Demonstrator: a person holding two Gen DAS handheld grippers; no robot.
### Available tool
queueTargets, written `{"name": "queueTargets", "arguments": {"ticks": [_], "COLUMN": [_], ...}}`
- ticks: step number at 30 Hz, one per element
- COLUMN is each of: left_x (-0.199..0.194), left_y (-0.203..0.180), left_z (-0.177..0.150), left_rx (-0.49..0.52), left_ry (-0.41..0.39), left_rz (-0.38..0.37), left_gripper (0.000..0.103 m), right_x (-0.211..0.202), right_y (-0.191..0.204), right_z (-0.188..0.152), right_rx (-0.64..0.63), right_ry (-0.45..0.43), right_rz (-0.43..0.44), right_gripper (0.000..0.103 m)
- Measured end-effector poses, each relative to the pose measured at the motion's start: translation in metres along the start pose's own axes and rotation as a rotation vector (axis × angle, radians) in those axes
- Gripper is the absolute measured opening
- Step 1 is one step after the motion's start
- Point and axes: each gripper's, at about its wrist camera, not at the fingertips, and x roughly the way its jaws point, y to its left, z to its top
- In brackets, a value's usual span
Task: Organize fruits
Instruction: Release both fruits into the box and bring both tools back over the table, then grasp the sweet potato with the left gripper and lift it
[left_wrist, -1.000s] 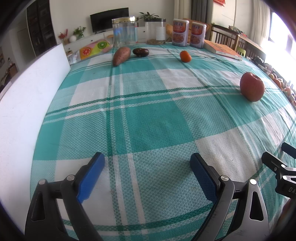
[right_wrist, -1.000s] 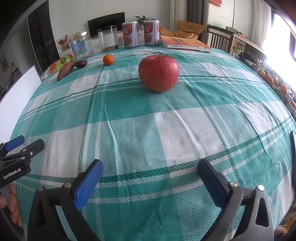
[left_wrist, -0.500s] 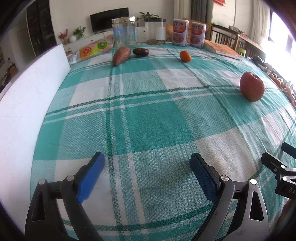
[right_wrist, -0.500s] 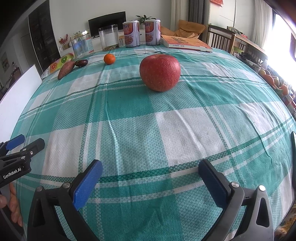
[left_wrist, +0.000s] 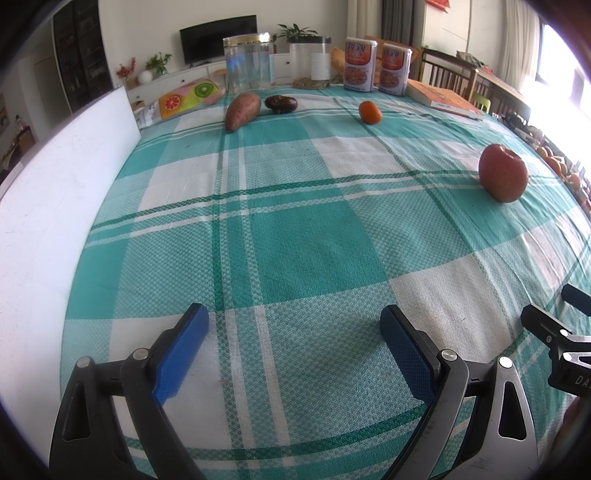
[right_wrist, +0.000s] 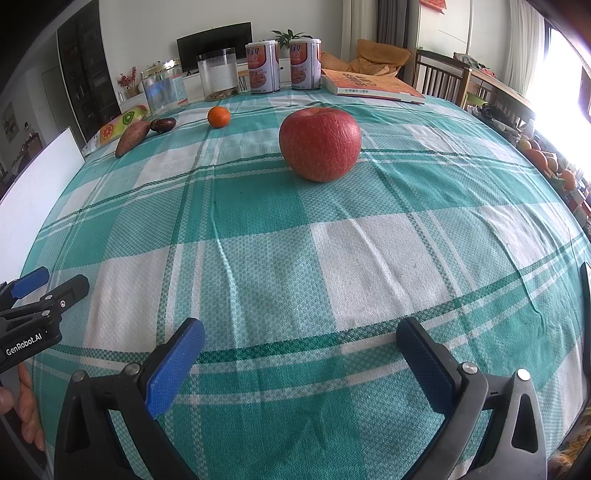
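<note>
A red apple (right_wrist: 320, 143) rests on the teal plaid tablecloth straight ahead of my right gripper (right_wrist: 301, 334), which is open and empty, well short of it. Farther back lie a small orange (right_wrist: 218, 116), a dark purple fruit (right_wrist: 163, 124) and a sweet potato (right_wrist: 132, 138). My left gripper (left_wrist: 294, 321) is open and empty over the near cloth. From the left wrist, the apple (left_wrist: 503, 177) sits far right, the orange (left_wrist: 370, 112), dark fruit (left_wrist: 281, 103) and sweet potato (left_wrist: 242, 110) at the far side.
A white board (left_wrist: 55, 192) runs along the table's left edge. At the back stand clear jars (right_wrist: 218, 74), two cans (right_wrist: 262, 68), a book (right_wrist: 373, 86) and a fruit-print packet (left_wrist: 188, 96). Chairs (right_wrist: 439, 79) and more fruit lie beyond the right edge.
My right gripper has moved slightly forward toward the apple, which looks a little larger. The left gripper has stayed put.
</note>
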Motion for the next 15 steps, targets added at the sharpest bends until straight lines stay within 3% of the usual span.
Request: {"name": "queueTargets", "arguments": {"ticks": [4, 8, 11, 15], "left_x": [0.01, 0.024, 0.06, 0.101], "left_y": [0.005, 0.041, 0.062, 0.067], "left_z": [0.022, 0.073, 0.106, 0.145], "left_rx": [0.013, -0.171, -0.269, -0.246], "left_ry": [0.037, -0.002, 0.025, 0.039], "left_rz": [-0.023, -0.077, -0.078, -0.043], "left_gripper": [0.095, 0.095, 0.095, 0.094], "right_x": [0.0, 0.001, 0.001, 0.001], "right_y": [0.001, 0.001, 0.001, 0.001], "right_z": [0.0, -0.001, 0.0, 0.0], "right_rx": [0.0, -0.002, -0.006, -0.007], "right_ry": [-0.001, 0.001, 0.002, 0.002], "right_rz": [0.003, 0.003, 0.002, 0.002], "right_gripper": [0.103, 0.103, 0.103, 0.103]}}
